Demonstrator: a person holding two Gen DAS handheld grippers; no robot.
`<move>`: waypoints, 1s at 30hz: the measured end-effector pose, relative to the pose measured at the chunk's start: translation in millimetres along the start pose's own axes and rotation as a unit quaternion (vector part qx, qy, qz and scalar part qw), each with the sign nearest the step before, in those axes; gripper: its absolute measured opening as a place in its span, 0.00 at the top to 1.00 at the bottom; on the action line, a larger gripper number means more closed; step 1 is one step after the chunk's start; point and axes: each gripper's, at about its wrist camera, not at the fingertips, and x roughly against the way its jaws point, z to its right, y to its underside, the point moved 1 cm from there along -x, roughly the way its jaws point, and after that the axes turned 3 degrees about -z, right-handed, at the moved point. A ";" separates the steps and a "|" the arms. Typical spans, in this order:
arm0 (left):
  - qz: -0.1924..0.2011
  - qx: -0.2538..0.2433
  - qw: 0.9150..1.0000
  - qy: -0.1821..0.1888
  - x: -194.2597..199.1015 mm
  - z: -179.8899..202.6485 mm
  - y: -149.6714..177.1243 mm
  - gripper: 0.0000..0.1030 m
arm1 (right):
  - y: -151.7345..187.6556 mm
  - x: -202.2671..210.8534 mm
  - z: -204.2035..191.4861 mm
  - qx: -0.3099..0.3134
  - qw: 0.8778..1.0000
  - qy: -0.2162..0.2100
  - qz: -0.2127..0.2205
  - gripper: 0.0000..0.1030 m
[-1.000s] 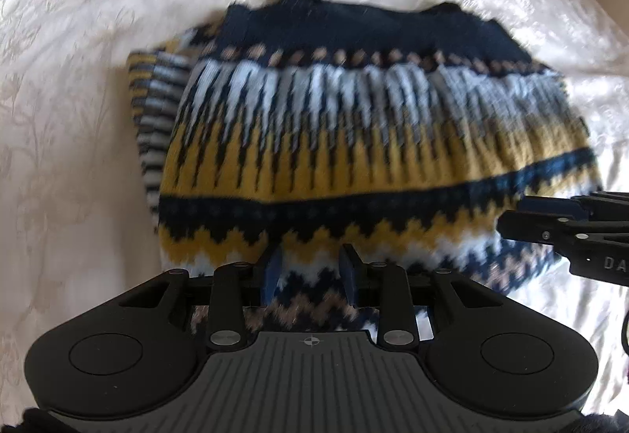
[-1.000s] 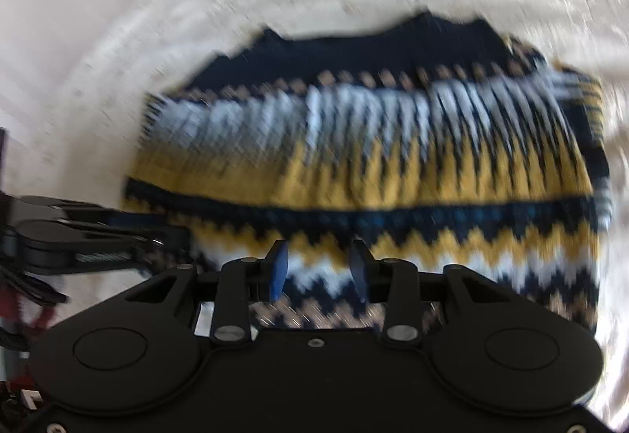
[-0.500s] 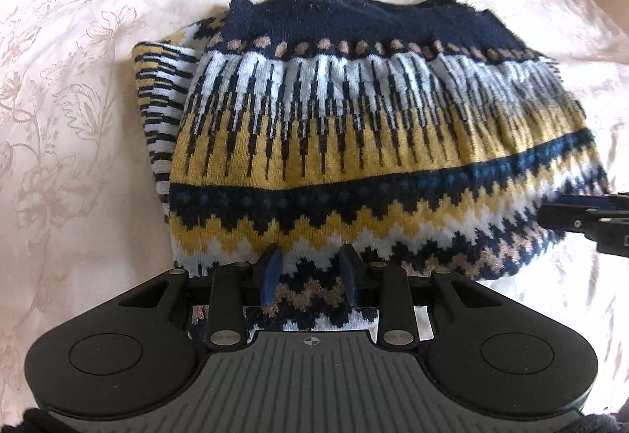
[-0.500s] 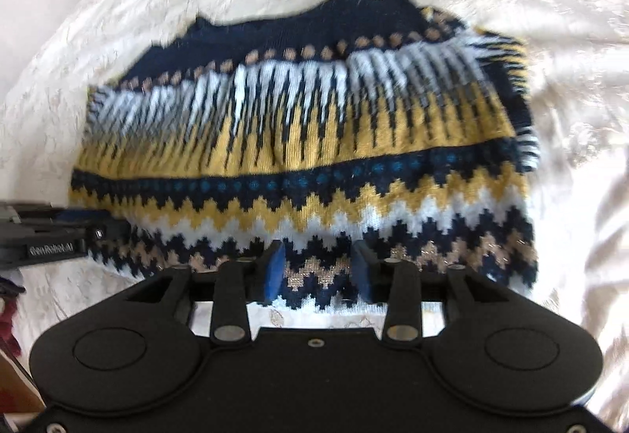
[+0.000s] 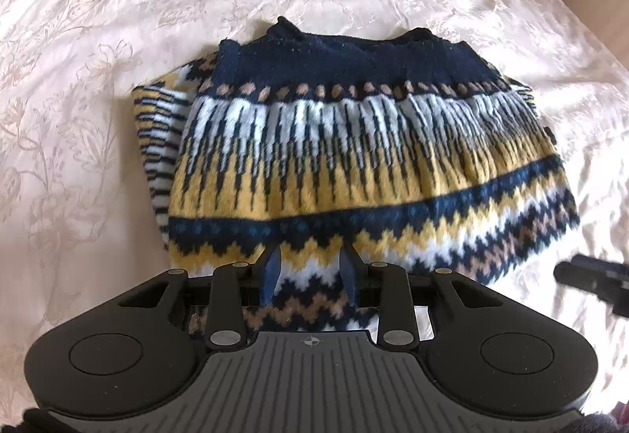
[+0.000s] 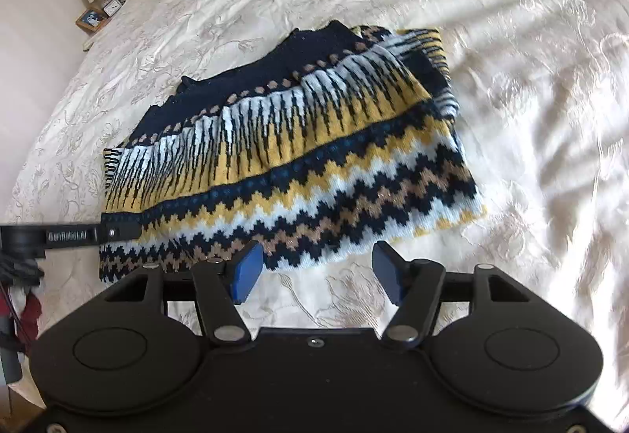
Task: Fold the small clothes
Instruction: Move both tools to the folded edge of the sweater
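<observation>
The knitted sweater (image 5: 354,166) lies folded on the bed (image 5: 98,40). The left tool (image 5: 310,276) pinches its near hem. The right tool (image 6: 312,268), its jaws just opened wide, holds nothing, the sweater just ahead. One fold looks done; next, the left must let go.

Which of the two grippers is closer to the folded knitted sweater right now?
Left. The left gripper sits over the sweater, its near hem between the fingers. The right gripper, jaws just opening and empty, is off the sweater's near edge over the bedspread.
</observation>
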 end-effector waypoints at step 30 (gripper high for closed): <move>0.010 0.020 0.998 -0.061 -31.7 53.7 -86.0 0.23 | -107.3 -24.8 82.2 0.039 0.998 -0.057 0.010 0.00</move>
